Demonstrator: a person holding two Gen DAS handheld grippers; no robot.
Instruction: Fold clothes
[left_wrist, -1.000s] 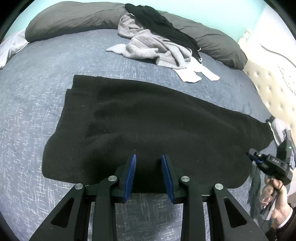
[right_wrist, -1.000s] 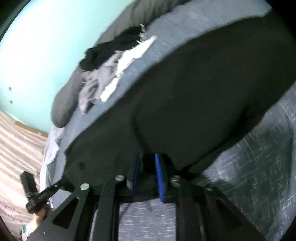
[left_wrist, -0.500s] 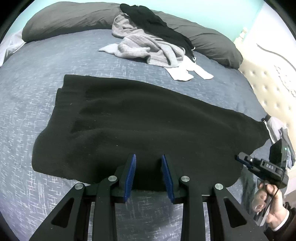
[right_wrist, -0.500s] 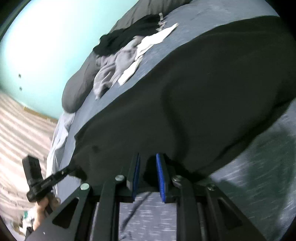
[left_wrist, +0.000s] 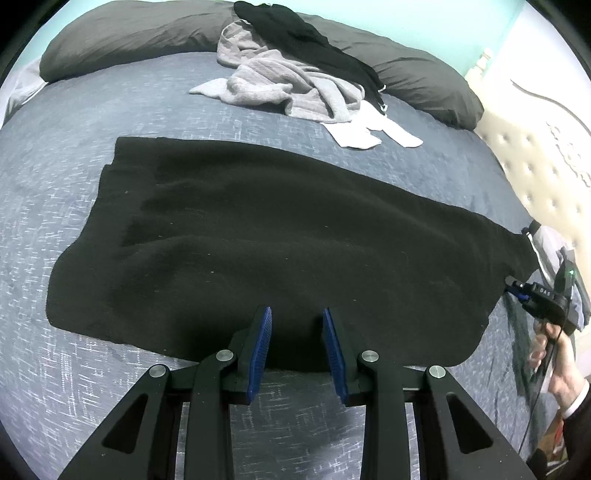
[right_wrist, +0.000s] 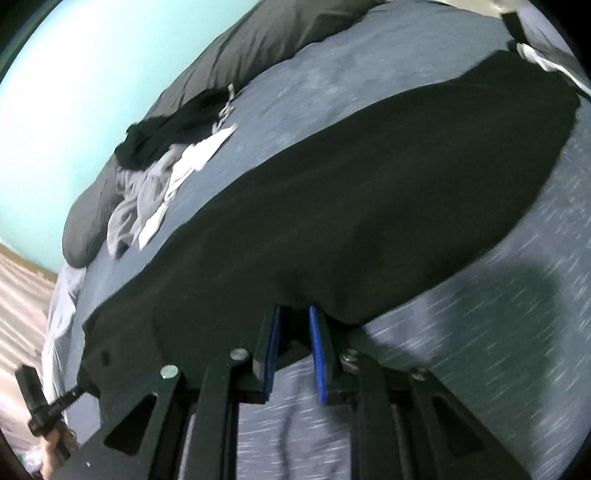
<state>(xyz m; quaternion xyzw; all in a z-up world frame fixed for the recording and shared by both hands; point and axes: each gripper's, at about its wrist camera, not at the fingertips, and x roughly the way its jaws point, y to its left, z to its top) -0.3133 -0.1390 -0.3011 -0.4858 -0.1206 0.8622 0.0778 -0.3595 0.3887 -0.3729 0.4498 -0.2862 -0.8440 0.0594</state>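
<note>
Right tongs (right_wrist: 293, 332), pinching the black garment (left_wrist: 280, 236) hem, have swept sideways, drawing it flatter. Left tongs (left_wrist: 297, 343), spread, pinch nothing. Folding not begun.

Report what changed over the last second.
The right claw shifted, keeping the hem of the cloth between its pads; its view now takes in the cloth's far end. Nothing let go. The left claw, clothes pile and pillows stayed put.
</note>
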